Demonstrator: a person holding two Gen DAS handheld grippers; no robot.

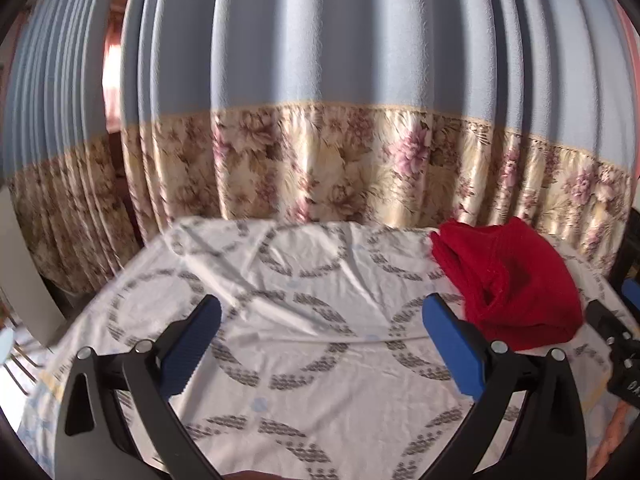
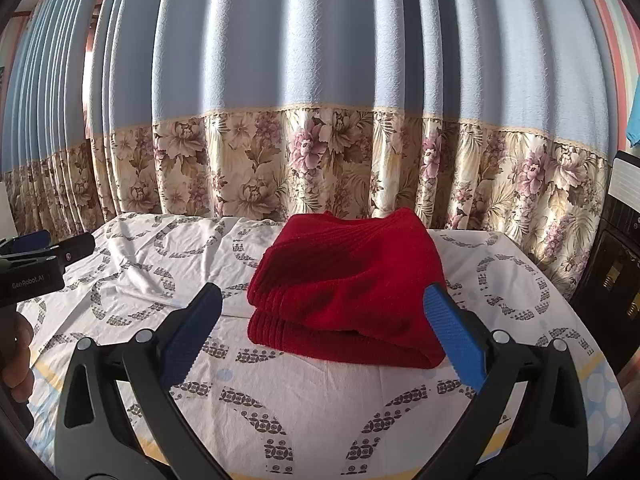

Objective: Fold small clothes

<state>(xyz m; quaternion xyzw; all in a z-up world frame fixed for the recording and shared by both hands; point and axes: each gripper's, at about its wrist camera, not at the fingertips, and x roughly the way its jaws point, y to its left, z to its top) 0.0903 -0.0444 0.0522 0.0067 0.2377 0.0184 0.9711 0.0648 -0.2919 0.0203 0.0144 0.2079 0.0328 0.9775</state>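
Observation:
A red knitted garment (image 2: 344, 288) lies folded in a thick stack on the white patterned sheet (image 2: 304, 408). In the left wrist view the garment (image 1: 516, 280) sits at the right, beyond the right finger. My right gripper (image 2: 322, 336) is open and empty, its blue pads just short of the garment's near edge. My left gripper (image 1: 320, 340) is open and empty over bare sheet (image 1: 304, 272), to the left of the garment. The left gripper also shows at the left edge of the right wrist view (image 2: 44, 260).
A blue curtain with a floral lower band (image 2: 320, 168) hangs close behind the table's far edge. A dark cabinet (image 2: 616, 280) stands at the right. The right gripper's body (image 1: 624, 344) shows at the right edge of the left wrist view.

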